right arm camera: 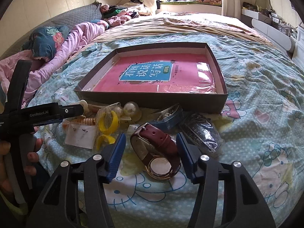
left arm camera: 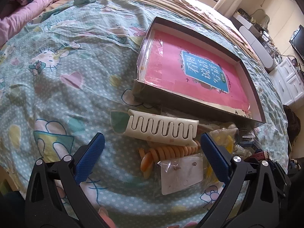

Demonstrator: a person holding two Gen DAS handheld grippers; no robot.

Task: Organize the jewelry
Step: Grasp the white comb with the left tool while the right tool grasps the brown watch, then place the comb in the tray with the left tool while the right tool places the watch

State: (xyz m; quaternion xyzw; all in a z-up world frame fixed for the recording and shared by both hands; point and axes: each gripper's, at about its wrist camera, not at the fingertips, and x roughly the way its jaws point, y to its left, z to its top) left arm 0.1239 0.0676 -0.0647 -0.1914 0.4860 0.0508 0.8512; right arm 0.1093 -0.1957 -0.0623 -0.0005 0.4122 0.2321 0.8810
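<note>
Watch [right arm camera: 157,152] between right tool [right arm camera: 151,152] pads

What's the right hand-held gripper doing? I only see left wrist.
Observer: The right hand-held gripper straddles a maroon-strapped wristwatch lying on the bedspread.
Operator: Gripped?
Observer: No. There is a gap between the watch and one of the pads.
Operator: Anything beyond the watch?
Observer: Two pearl balls, in front of the box.
</note>
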